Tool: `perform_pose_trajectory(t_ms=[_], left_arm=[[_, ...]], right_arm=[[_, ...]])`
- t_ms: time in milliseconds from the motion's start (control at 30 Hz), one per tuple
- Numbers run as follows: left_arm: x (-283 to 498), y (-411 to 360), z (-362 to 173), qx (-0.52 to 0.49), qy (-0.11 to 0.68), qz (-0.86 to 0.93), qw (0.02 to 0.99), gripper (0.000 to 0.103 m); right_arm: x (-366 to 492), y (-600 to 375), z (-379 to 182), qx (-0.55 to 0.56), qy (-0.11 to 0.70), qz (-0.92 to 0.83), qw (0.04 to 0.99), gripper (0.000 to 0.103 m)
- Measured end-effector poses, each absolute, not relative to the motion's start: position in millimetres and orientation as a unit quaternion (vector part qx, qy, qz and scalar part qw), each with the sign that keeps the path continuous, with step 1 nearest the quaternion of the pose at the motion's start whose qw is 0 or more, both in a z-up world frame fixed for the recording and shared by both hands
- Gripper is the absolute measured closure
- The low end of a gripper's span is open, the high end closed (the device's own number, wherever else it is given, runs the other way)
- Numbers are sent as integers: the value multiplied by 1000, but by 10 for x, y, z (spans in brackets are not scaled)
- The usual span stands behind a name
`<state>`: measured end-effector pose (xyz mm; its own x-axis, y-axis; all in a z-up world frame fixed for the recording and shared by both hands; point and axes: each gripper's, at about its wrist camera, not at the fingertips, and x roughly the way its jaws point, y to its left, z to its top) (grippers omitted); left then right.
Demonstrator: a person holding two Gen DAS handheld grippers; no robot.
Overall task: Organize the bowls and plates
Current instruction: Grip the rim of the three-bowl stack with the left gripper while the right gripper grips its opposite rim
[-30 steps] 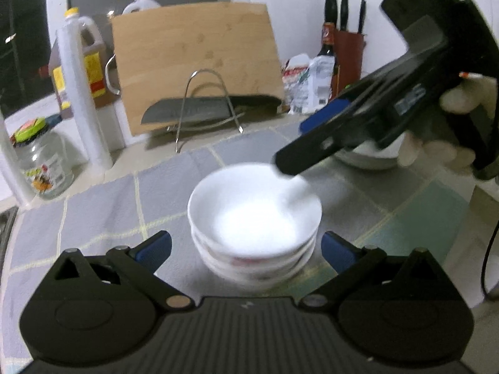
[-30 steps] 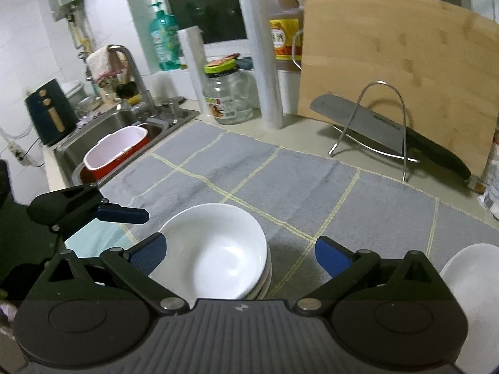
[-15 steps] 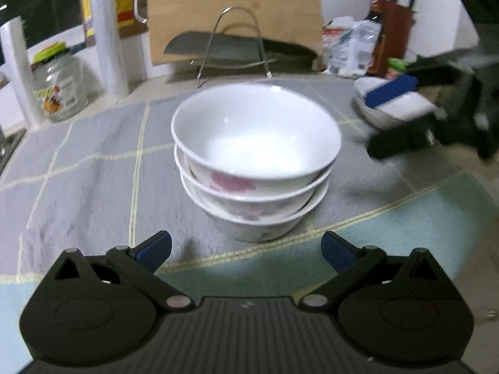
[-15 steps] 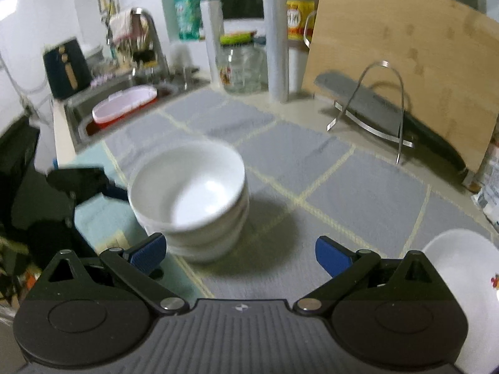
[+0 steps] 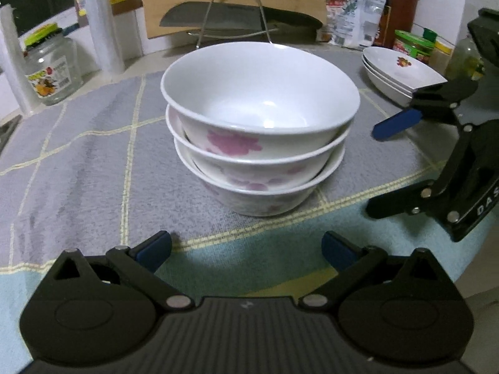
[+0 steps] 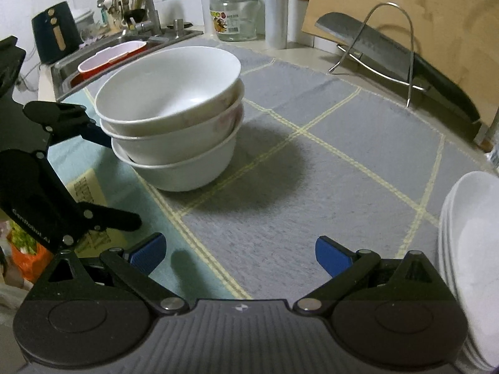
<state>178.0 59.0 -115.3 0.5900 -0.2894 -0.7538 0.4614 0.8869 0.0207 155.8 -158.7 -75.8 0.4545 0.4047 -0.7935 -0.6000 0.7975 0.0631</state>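
Note:
Three white bowls with pink flowers (image 5: 259, 143) stand nested on the grey checked mat (image 5: 93, 155). My left gripper (image 5: 246, 246) is low over the mat just in front of the stack. Its jaws are opening and nothing is between them. In the right wrist view the bowl stack (image 6: 174, 118) sits ahead to the left, and my right gripper (image 6: 240, 251) is open over bare mat. A stack of shallow white plates (image 6: 471, 249) lies at its right. The left wrist view shows the plates (image 5: 402, 74) at the back right, behind the right gripper (image 5: 386, 168).
A wooden cutting board (image 6: 421, 9) leans on the back wall behind a cleaver on a wire rack (image 6: 389, 53). A glass jar (image 6: 234, 15) and bottles stand at the back. The sink with a red tub (image 6: 109, 59) is far left. A knife block (image 5: 402, 3) and packets crowd the back right.
Both grippers have come down toward the mat, so the bowl stack looks bigger and closer. The right gripper has left its place over the top bowl and now sits to the stack's right.

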Motion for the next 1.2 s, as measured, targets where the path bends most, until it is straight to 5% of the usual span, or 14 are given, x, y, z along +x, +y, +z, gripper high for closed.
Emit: perform_pose_trajectory(t_ms=[1200], left_arm=[[2254, 796, -1186, 203, 323, -443, 811, 0]], right_arm=[[1699, -1156, -838, -144, 406, 282, 857, 0]])
